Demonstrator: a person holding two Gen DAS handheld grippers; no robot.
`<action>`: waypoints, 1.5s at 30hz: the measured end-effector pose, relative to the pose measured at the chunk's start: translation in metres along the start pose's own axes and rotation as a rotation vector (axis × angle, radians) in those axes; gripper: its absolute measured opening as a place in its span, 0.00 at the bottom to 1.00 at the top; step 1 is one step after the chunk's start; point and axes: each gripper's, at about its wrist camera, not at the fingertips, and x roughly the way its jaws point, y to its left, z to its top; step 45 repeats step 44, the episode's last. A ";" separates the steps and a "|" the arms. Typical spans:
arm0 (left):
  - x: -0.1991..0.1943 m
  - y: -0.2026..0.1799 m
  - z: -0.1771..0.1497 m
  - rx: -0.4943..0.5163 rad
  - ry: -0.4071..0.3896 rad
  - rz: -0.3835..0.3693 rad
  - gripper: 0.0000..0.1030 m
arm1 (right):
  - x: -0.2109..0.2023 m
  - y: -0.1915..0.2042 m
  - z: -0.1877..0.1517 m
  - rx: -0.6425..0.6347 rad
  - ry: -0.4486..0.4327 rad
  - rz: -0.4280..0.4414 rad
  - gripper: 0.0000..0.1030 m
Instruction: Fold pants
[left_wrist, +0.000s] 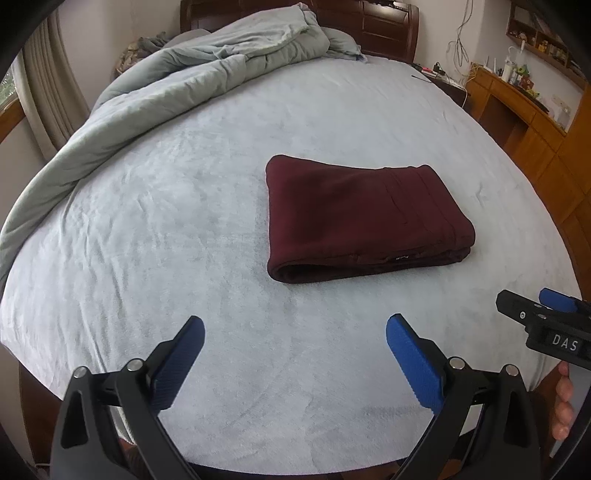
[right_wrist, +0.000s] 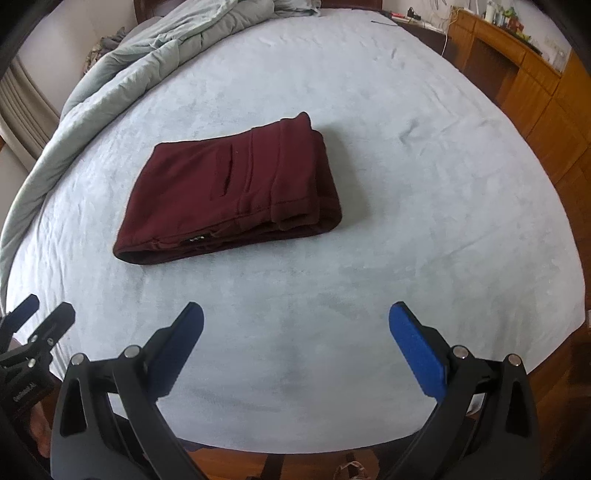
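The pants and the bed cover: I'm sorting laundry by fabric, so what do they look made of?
Pants: likely thick maroon fleece or sweatshirt knit, matte, softly fuzzy, bulky at the folds. Bed cover: probably pale plush microfibre, with a brushed, patchy nap.

1 folded pants (left_wrist: 364, 221), 2 tongs (left_wrist: 295, 330), 1 duvet (left_wrist: 192, 74).

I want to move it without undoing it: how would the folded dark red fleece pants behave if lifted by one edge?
The folded dark red fleece pants would probably sag and unfold, since loose layers show along the near side. Their thick stack suggests moderate weight. On the pale blue bedsheet, pushing would likely bunch them.
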 end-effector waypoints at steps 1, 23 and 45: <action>0.001 0.000 0.000 0.000 0.001 0.002 0.96 | 0.001 -0.001 0.000 0.000 0.001 -0.002 0.97; 0.010 0.006 0.003 -0.015 0.017 -0.017 0.96 | 0.008 -0.001 -0.004 -0.009 0.017 -0.018 0.97; 0.007 0.002 0.002 -0.006 0.016 -0.009 0.96 | 0.015 -0.007 -0.003 0.005 0.039 -0.016 0.97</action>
